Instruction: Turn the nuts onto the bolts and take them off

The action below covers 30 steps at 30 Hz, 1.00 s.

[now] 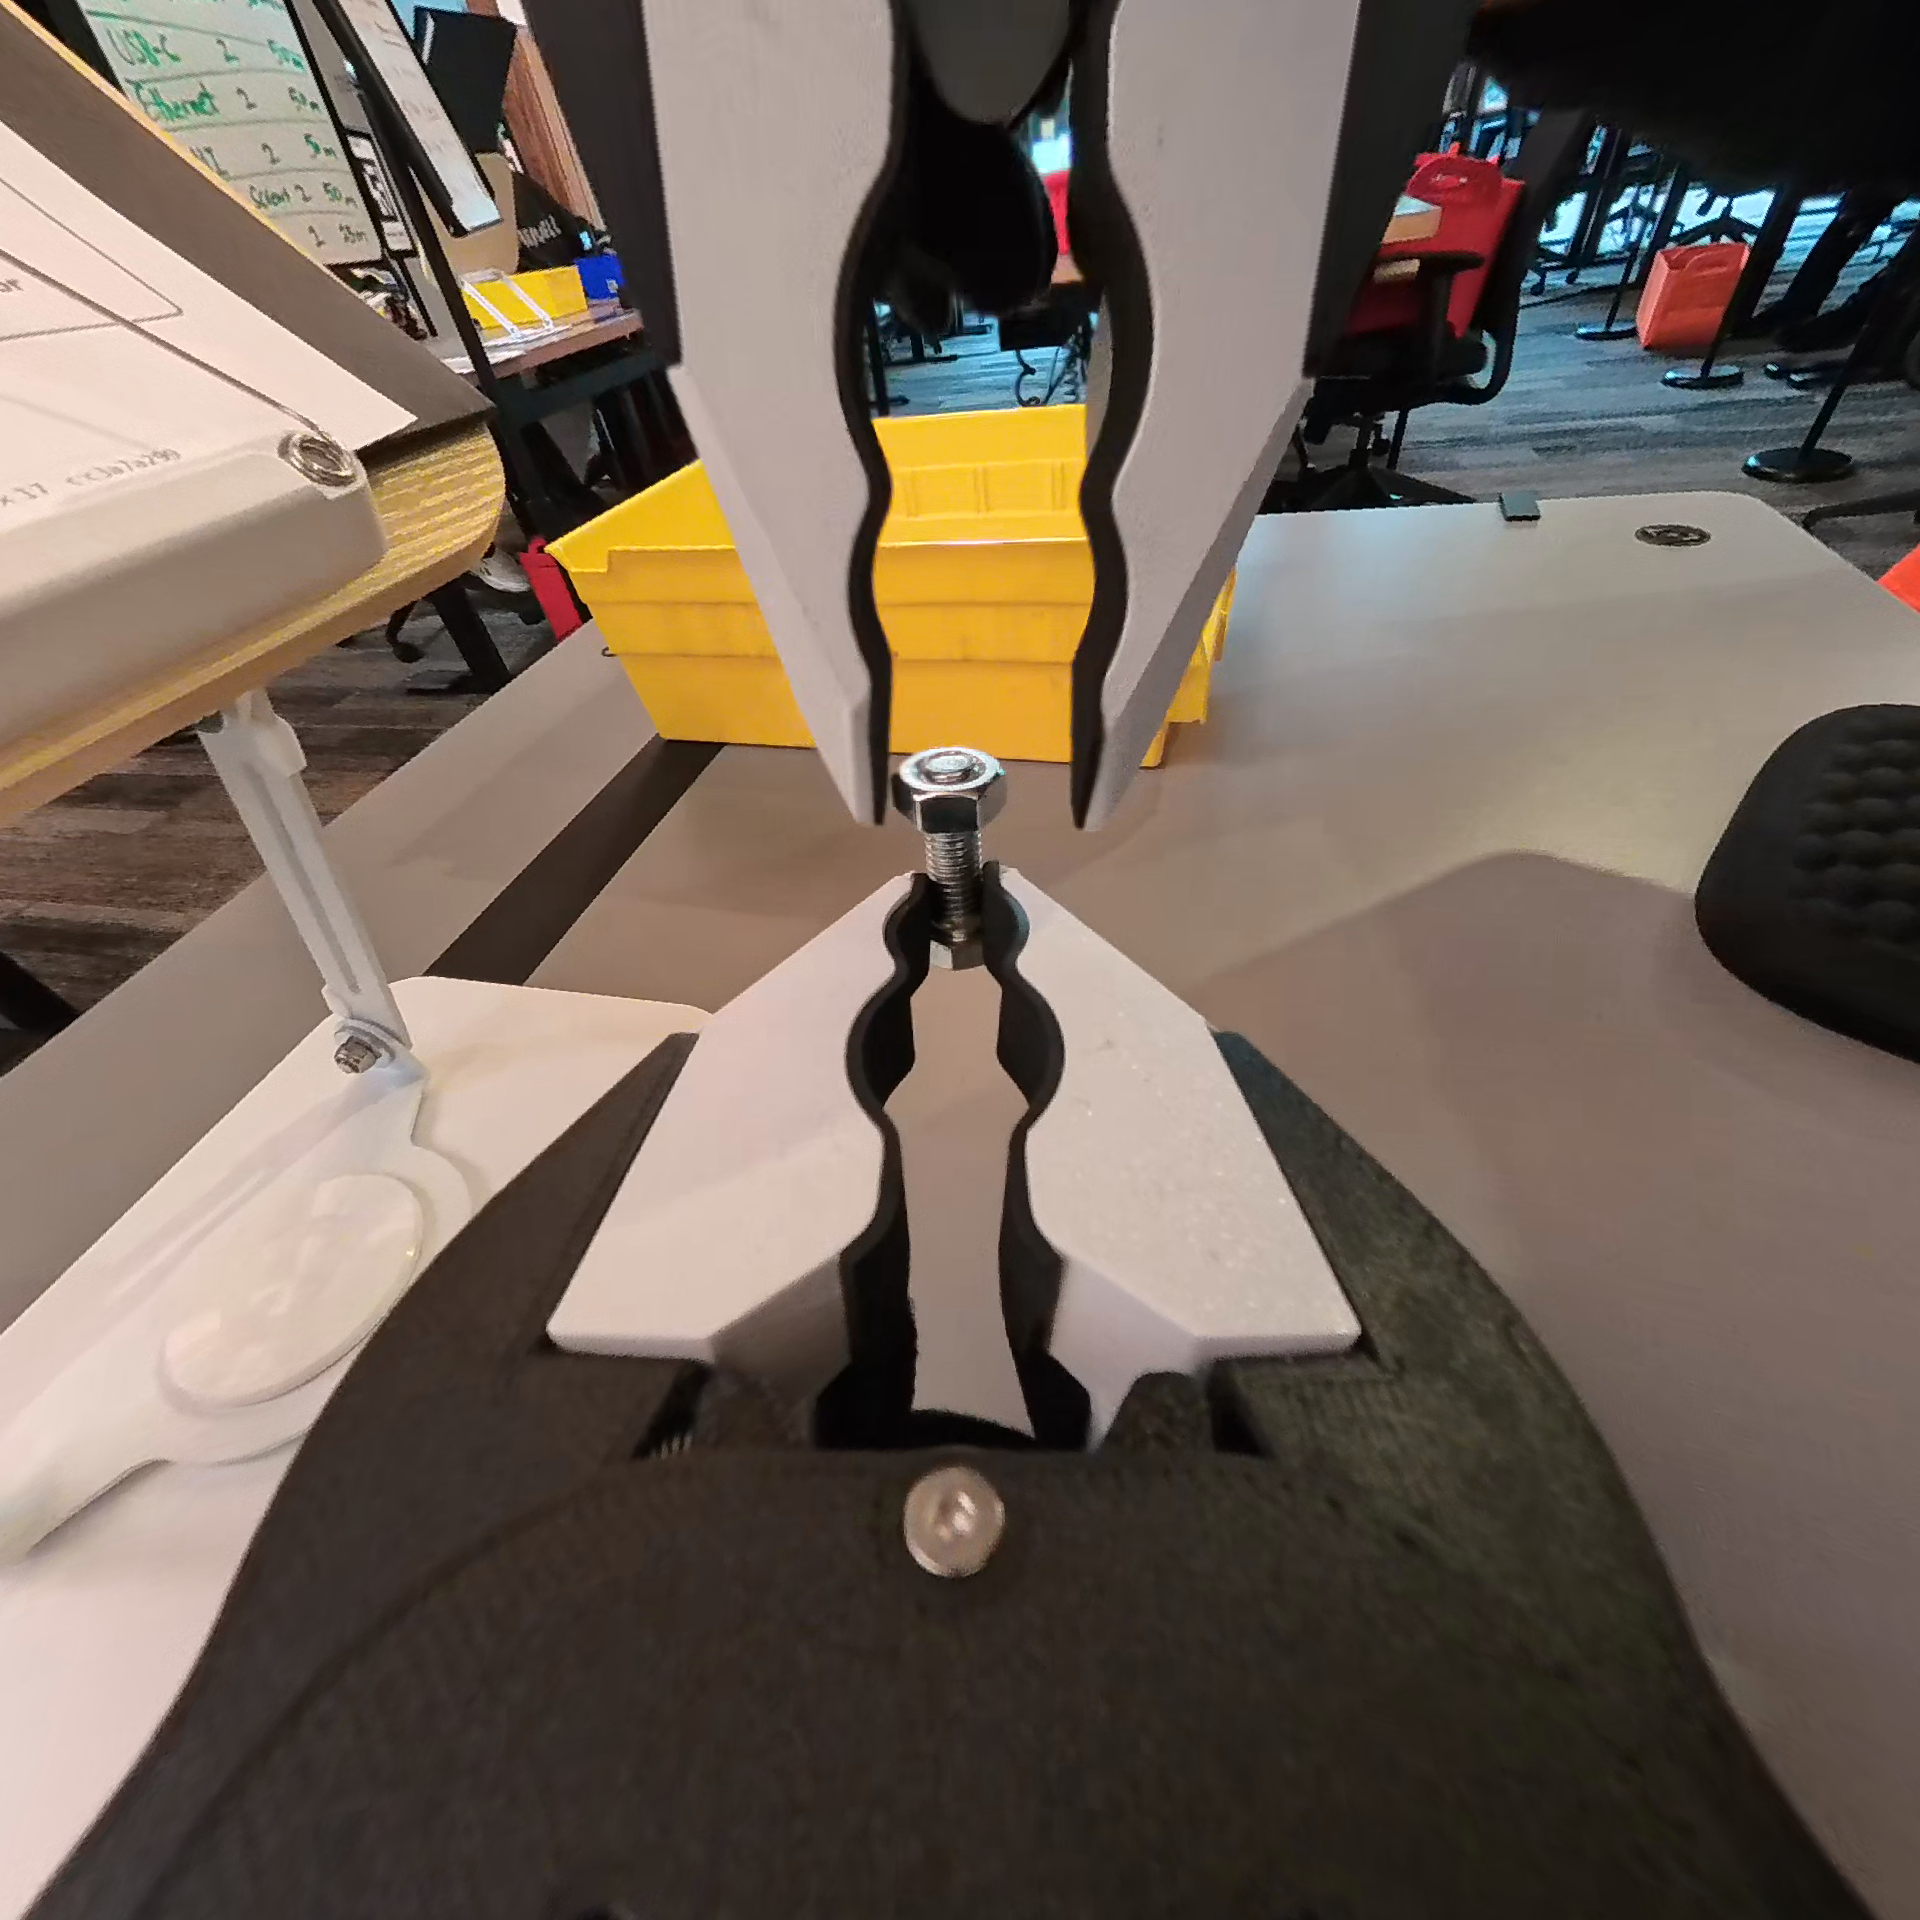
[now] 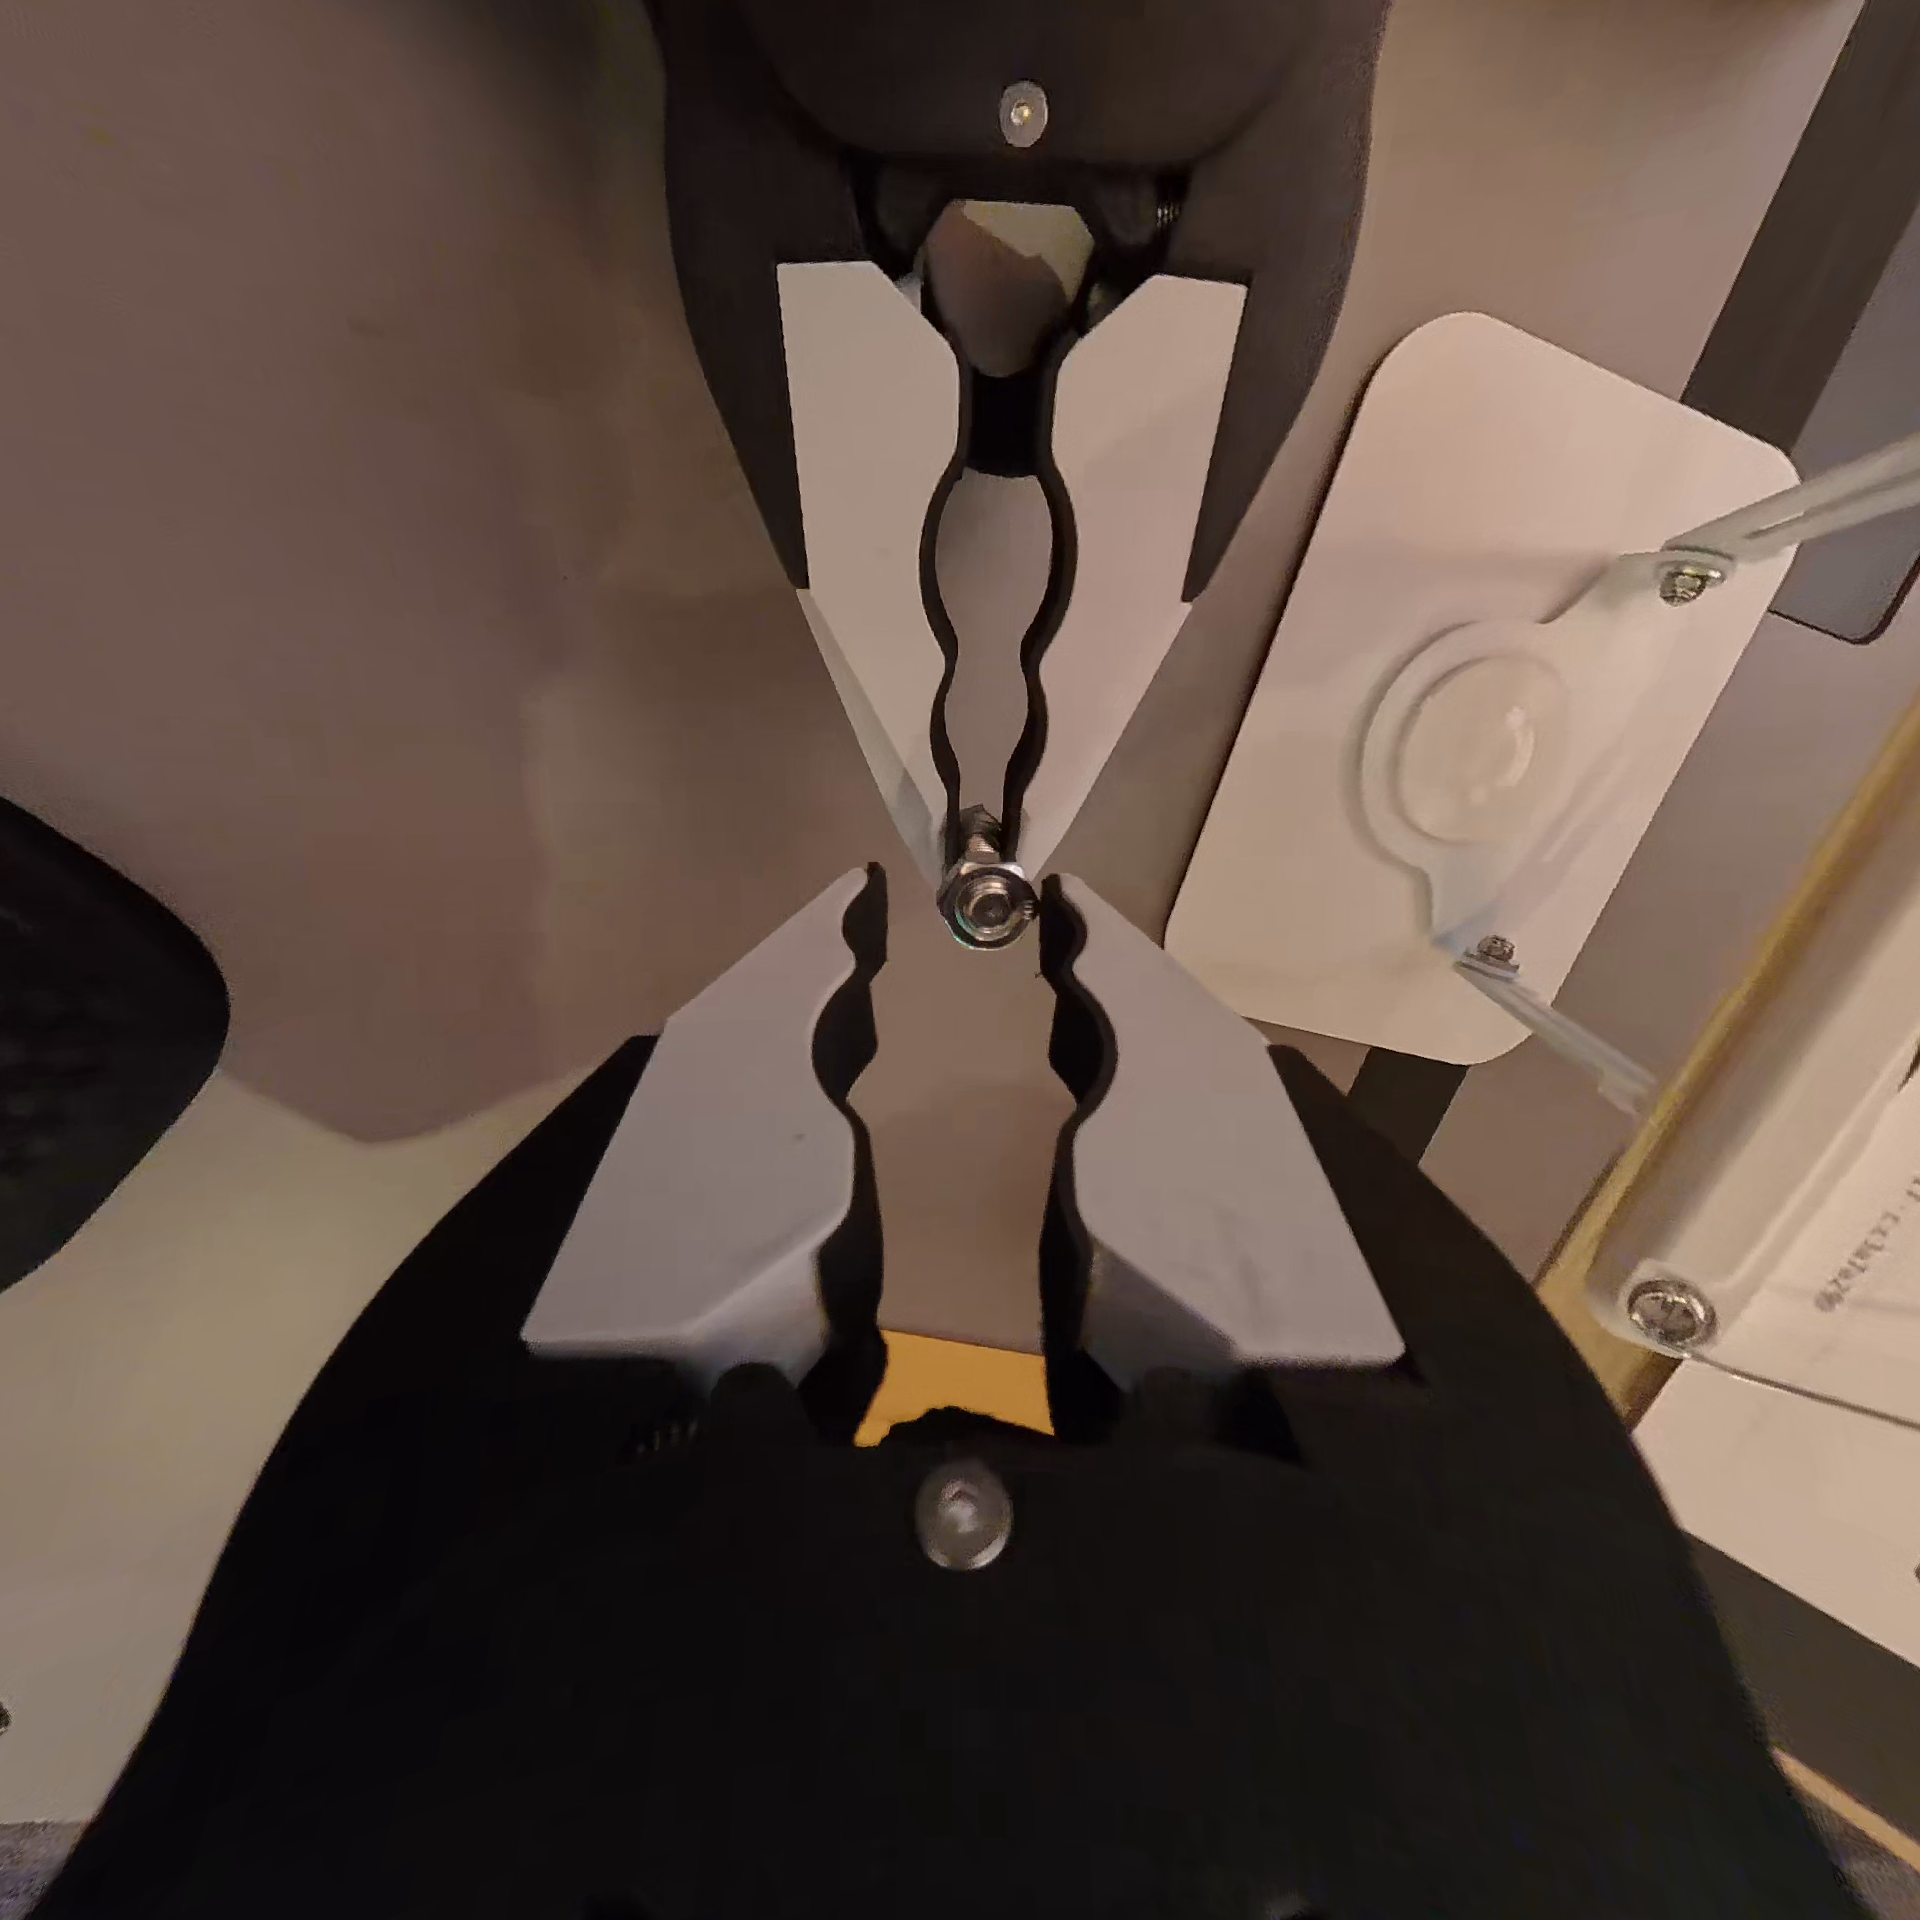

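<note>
So the bolt [image 1: 952,871] is clamped by the left gripper [image 1: 954,914], with the jaws pinched narrow around the lower threads and the hex head tucked just inside the tips. The bolt is held pointing up and away from the left camera, clear of the bench [image 1: 1455,987]. A nut [image 1: 948,790] is sat right at the top end of the threads, with the bolt's end face seen flush inside it.

The right gripper [image 1: 977,821] is brought in from above, tip to tip with the left one. Its jaws are spread fairly wide, straddling the nut, and nothing is gripped: one fingertip looks to be just beside or maybe brushing the nut on the left of the left wrist view, while a clear gap is left on the other side. In the right wrist view the same thing is seen looking down, with the nut [image 2: 985,912] between the parted tips of the right gripper [image 2: 966,902] and the left gripper [image 2: 982,831] closed on the bolt [image 2: 979,831] beyond it.

Elsewhere, a yellow bin [image 1: 935,623] is parked on the bench behind the grippers, a black padded rest [image 1: 1829,883] is off to one side, and a white stand base [image 2: 1455,675] with a thin strut is on the other.
</note>
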Tool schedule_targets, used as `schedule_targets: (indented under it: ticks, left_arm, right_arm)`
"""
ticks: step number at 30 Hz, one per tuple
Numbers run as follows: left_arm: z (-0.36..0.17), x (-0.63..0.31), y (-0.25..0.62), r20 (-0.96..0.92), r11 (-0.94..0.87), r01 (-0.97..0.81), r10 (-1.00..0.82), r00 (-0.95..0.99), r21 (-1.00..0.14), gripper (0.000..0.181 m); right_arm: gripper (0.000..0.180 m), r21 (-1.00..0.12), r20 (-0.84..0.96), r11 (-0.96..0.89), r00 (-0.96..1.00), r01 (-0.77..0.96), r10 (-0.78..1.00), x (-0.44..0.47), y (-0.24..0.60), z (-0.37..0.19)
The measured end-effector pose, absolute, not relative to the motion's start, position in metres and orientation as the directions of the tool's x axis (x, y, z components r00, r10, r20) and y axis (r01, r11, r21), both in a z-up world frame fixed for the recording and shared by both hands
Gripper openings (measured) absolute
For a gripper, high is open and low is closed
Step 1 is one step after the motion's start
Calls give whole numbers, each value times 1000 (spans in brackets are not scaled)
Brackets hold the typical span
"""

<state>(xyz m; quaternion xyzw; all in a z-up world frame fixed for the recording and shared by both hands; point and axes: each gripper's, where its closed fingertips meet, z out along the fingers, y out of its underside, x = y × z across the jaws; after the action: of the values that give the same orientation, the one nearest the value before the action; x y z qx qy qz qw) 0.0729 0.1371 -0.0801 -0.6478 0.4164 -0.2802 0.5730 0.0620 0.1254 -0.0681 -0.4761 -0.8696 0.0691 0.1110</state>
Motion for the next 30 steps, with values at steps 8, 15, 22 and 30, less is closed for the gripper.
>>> schedule_targets:
  ticks: [8, 15, 22, 30]
  left_arm:
    - [-84, 73, 138, -120, -1, -236, -858, 499, -972, 7]
    - [-80, 72, 138, -118, 4, -222, -857, 501, -975, 7]
    - [-82, 74, 138, -115, 0, -224, -861, 496, -975, 7]
    - [-83, 74, 138, -118, 1, -230, -860, 496, -973, 7]
  right_arm:
    - [17, -253, -90, 118, -145, 960, 985, 61, 130, -73]
    - [43, -338, -136, 51, -102, 940, 985, 59, 134, -65]
    - [44, -273, 157, 518, -493, 811, 856, 62, 136, -61]
    - [17, -226, 140, 555, -537, 801, 832, 63, 130, -71]
